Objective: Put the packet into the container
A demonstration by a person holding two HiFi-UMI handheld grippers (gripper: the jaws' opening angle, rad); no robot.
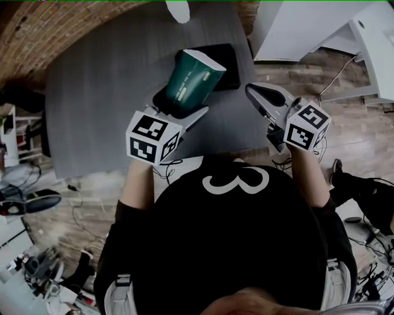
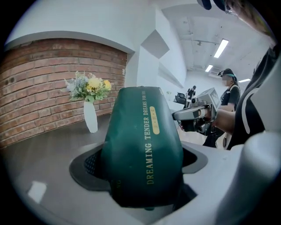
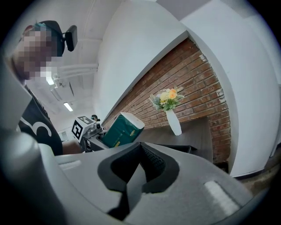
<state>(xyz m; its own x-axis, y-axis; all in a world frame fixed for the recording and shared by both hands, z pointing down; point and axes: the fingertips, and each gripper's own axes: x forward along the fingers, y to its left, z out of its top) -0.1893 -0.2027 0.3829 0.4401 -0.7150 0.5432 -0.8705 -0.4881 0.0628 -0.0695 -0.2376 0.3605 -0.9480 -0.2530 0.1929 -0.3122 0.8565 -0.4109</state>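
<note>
A dark green packet (image 1: 193, 82) with gold lettering is held up above the grey table (image 1: 98, 92), with my left gripper (image 1: 180, 112) shut on its lower end. In the left gripper view the packet (image 2: 142, 145) fills the middle between the two jaws. A black container (image 1: 224, 64) lies on the table just behind the packet and is partly hidden by it. My right gripper (image 1: 253, 92) hovers off the table's right edge, level with the packet; its jaws are shut and hold nothing. From the right gripper view I see the packet (image 3: 123, 130) to the left.
A white vase (image 1: 178, 9) with yellow flowers (image 2: 90, 87) stands at the table's far edge before a brick wall (image 2: 39, 83). White furniture (image 1: 320, 27) is at the right. Cables and clutter lie on the wooden floor (image 1: 55, 203) to the left.
</note>
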